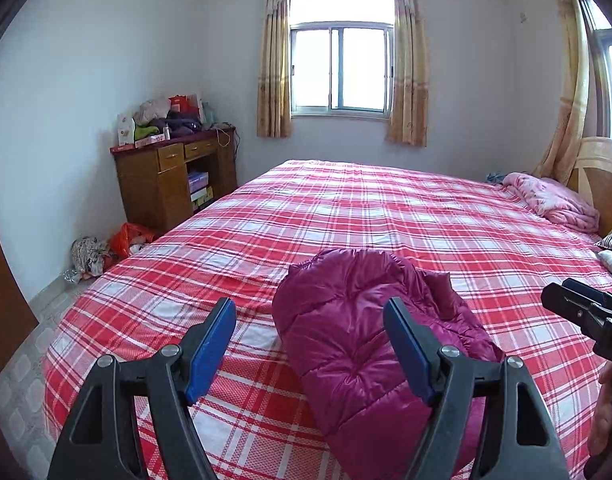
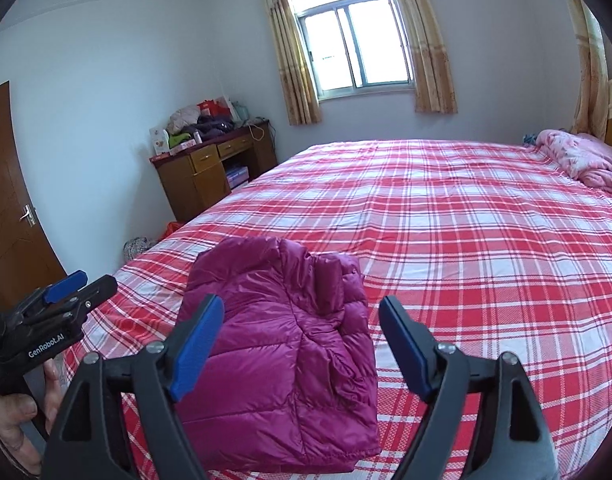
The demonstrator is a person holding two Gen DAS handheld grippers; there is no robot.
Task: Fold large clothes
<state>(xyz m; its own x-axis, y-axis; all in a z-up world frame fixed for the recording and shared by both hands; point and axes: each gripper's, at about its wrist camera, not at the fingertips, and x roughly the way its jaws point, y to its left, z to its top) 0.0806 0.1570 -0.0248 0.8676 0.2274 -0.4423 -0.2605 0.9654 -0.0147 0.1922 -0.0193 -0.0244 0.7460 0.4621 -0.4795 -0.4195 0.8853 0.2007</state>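
Padding and slick shell make the magenta down jacket (image 2: 282,356) light, soft and springy in my judgement; it will puff back open and slide against itself, though nothing in it is fragile. It lies folded into a thick bundle near the bed's (image 2: 485,240) near edge, toward the near left corner. Its long axis runs from the near edge away toward the window side, the narrower end pointing away. The layered edges on its right side look the best place to pinch through several layers at once. Left gripper (image 1: 309,322) and right gripper (image 2: 302,320) hover above it, fingers apart, nothing between them.
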